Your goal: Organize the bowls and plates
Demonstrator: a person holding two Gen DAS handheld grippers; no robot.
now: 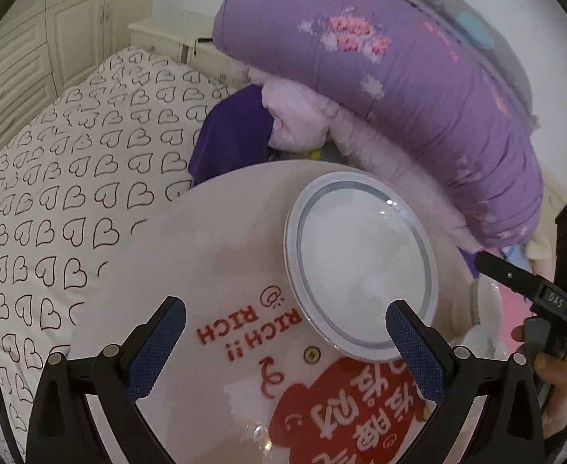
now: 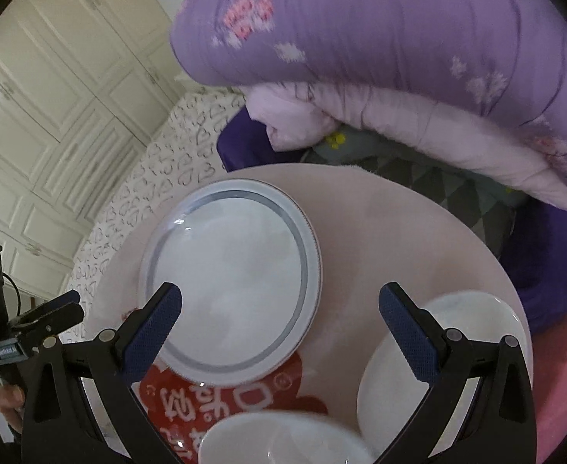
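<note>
A white plate with a grey ring (image 1: 361,266) (image 2: 233,282) lies on a round pinkish table (image 1: 206,270) (image 2: 399,232). My left gripper (image 1: 285,326) is open and empty, hovering over the table just near the plate's front edge. My right gripper (image 2: 279,311) is open and empty above the plate's near right part. A white bowl (image 2: 438,352) stands at the table's right edge, and another white bowl (image 2: 283,440) sits at the bottom centre of the right wrist view. The right gripper also shows in the left wrist view (image 1: 515,278).
The table carries a red sticker with white characters (image 1: 345,417) (image 2: 221,398). A rolled purple quilt (image 1: 399,69) (image 2: 380,58) looms behind the table. A heart-patterned bedsheet (image 1: 59,178) lies to the left, cream wardrobes (image 2: 43,116) beyond.
</note>
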